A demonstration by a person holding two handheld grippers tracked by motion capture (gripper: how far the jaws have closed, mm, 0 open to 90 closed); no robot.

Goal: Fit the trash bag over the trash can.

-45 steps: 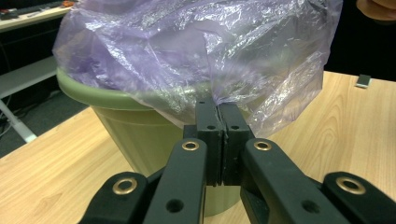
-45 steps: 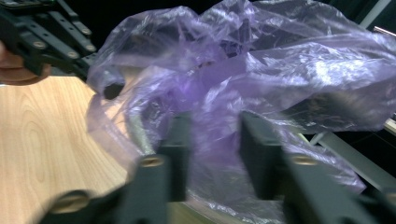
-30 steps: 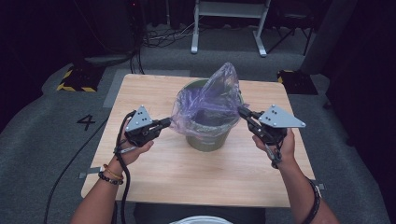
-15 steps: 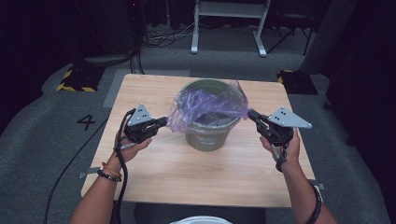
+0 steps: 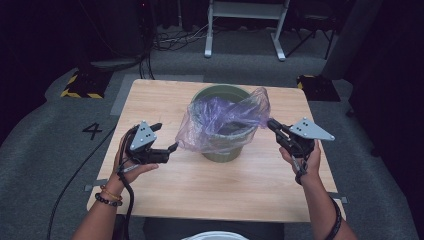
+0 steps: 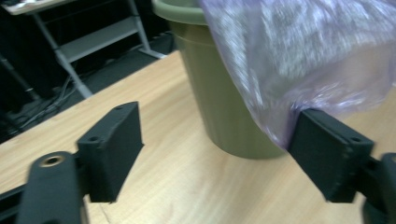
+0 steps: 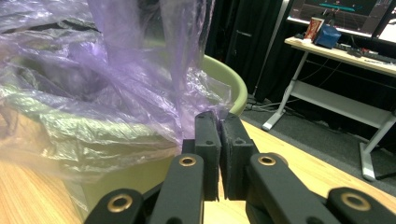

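While the bin (image 5: 223, 127) sits near the middle of the table (image 5: 165, 100), a purple bag (image 5: 220, 125) is draped over its rim, half inside and half hanging down the front. Left gripper (image 5: 165, 142) has its 2 jaws spread wide, they've just been opening, and in the left gripper view the bag's edge (image 6: 299, 65) only brushes the top of 1 jaw with nothing pinched between them. Right gripper (image 5: 272, 125) is clamped tight on the bag's other edge; the right gripper view shows the film (image 7: 140, 79) caught between the 2 closed pads (image 7: 208, 140), right next to the bin's rim (image 7: 229, 79). That corner of the bag stands up higher than the rest.
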